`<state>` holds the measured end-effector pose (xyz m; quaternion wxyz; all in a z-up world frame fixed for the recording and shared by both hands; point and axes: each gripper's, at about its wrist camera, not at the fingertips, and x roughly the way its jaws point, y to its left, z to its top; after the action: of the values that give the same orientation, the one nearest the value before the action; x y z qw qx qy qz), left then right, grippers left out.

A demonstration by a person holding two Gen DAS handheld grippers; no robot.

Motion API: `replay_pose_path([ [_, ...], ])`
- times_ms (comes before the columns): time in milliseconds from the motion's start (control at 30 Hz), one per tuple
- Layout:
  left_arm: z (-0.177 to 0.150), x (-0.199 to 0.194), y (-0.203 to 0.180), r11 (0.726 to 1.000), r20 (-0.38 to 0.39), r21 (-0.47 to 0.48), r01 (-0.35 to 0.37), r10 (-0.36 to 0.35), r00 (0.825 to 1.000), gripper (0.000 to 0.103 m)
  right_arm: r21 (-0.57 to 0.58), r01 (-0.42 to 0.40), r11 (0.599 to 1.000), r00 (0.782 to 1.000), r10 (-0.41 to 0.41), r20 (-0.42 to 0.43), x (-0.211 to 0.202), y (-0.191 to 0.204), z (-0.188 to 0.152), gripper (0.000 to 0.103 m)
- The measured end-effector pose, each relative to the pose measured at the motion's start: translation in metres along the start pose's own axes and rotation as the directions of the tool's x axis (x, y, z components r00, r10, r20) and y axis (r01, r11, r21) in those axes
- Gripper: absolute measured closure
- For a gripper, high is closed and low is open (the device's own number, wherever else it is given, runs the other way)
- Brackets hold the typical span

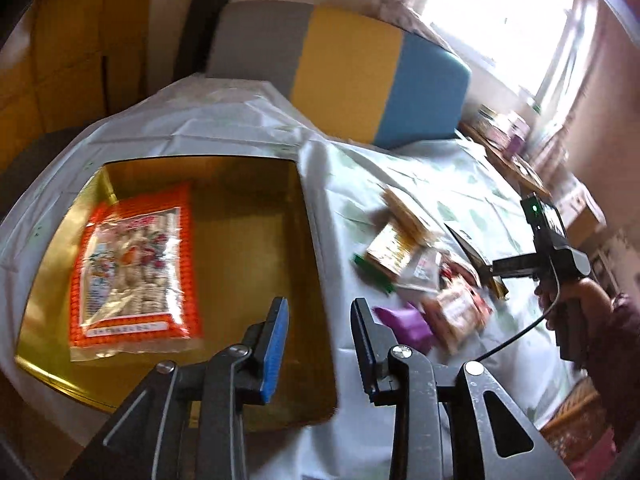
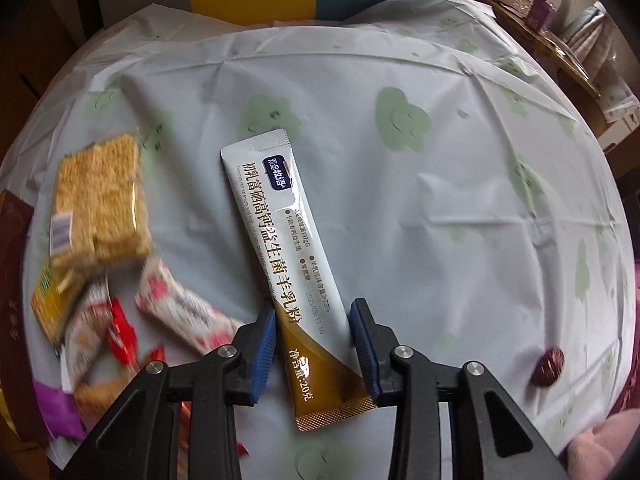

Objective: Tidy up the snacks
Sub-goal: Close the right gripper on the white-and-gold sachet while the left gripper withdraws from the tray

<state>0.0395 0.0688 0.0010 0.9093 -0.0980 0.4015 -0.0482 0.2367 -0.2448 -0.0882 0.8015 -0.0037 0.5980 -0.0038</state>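
Daylit room w/ a window behind; tabletop covered by a pale cloth w/ green prints, a grey-yellow-blue cushion at the far edge. Right tool points steeply down, jaws part-spread around the brown lower end of a long milk-powder stick sachet; the blue pad on the view's left sits at the sachet's edge, the other pad just beside it, so a firm pinch isn't evident – reads as straddling, not yet gripping. Sachet lies flat on the cloth, slanted. Off to its left, the loose pile: a puffed-grain bar, a small yellow pack, white-pink wrapped bars, a red wrapper, a purple pack. A single dried date sits well apart on the right. Left tool is empty, jaws part-spread, hovering over the near rim of the gold box, where it meets the cloth. Inside the box: one orange-edged snack bag only, rest of the floor bare. Progress: early, I'd judge – one item boxed, the pile, sachet & date all left to move. Blur on the pile hides finer detail.
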Motion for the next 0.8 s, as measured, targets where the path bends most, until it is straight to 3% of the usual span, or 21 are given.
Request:
replay_pose_path([
  [300,-0.02,0.004,-0.034,0.995,-0.022,0.103,0.02,-0.018,1.0,0.07,0.019,0.004,1.0,0.999,-0.005,0.044,-0.003,-0.017,-0.033,0.066],
  [567,-0.034,0.005,-0.039,0.992,-0.04,0.126,0.021,-0.017,0.999,0.07,0.018,0.022,1.0,0.995,-0.024,0.092,-0.014,-0.001,-0.058,0.066],
  [800,-0.043,0.004,-0.036,0.99,-0.036,0.139,0.008,-0.003,0.999,0.07,0.116,0.037,0.993,0.99,-0.052,0.133,-0.046,-0.007,-0.076,0.072],
])
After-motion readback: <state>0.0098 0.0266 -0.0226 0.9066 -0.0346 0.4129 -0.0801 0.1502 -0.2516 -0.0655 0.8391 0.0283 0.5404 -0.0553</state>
